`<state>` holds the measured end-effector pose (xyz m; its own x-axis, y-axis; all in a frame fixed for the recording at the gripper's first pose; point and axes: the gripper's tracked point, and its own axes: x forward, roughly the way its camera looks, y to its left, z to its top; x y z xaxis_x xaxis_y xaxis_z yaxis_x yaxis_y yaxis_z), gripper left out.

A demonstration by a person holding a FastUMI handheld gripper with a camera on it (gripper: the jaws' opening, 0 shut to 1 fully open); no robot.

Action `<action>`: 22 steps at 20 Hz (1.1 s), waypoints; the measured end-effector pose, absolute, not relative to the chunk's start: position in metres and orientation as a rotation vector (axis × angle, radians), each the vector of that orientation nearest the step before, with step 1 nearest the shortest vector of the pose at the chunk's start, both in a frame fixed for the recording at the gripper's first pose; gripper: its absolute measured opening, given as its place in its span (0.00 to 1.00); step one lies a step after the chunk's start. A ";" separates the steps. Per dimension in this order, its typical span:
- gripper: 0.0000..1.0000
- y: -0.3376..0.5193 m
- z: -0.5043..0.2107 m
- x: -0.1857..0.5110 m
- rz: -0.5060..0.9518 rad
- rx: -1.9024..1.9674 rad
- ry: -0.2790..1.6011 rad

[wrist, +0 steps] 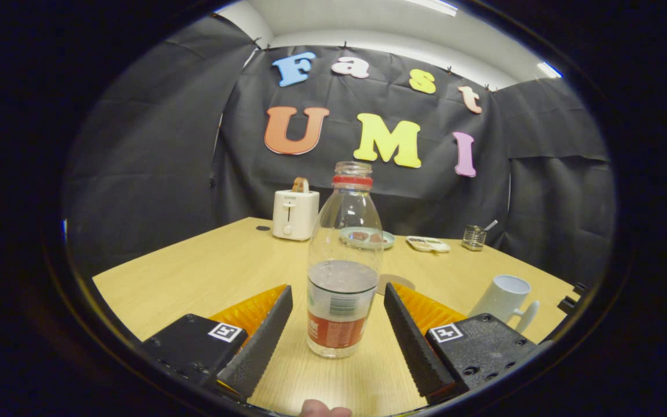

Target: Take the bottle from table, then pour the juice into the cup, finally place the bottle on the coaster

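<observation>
Gripper view: the gripper (pixel 338 324) stands open astride the uncapped bottle (pixel 344 260) at twelve o'clock — light, part-filled, slippery plastic — best held at its labelled waist.

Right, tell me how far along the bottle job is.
Nothing looks done yet. The bottle stands upright and uncapped on the table, between the fingers of the open gripper, which don't touch it. In hand: closing on the bottle. Left: lift it, pour into the white cup to the right, then set it on the coaster just behind the bottle.
</observation>
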<state>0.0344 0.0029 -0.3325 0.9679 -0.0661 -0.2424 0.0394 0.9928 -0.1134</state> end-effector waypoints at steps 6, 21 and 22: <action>1.00 -0.002 -0.344 0.056 -0.056 -0.101 0.263; 0.78 -0.010 -0.305 0.049 -0.013 0.037 0.238; 0.78 -0.014 -0.298 0.047 -0.016 0.073 0.224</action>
<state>0.0474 -0.0143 -0.2976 0.9749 -0.0081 -0.2226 0.0244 0.9972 0.0707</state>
